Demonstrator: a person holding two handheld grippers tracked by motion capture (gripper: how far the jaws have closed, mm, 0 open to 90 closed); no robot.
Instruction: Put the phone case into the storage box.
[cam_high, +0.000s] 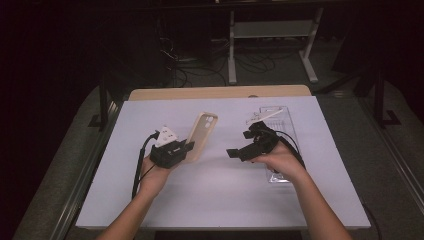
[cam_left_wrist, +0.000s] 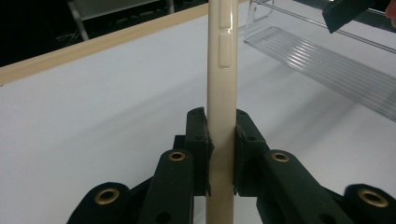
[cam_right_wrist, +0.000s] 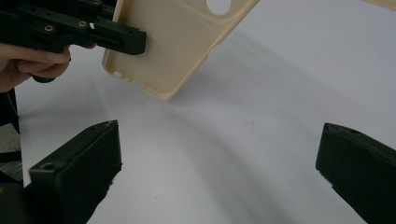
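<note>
We pinch the beige phone case (cam_high: 202, 135) edge-on in our left gripper (cam_left_wrist: 220, 154), lifted above the table (cam_high: 225, 195); our right gripper (cam_right_wrist: 219, 172) hovers nearby, its 2 jaws spread wide.

Beige phone case (cam_high: 202, 134), empty, raised off the table, tilted

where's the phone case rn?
The beige phone case is held off the white table, left of centre in the high view, clamped in the left hand-held gripper; the clear tray lies to its right.
</note>
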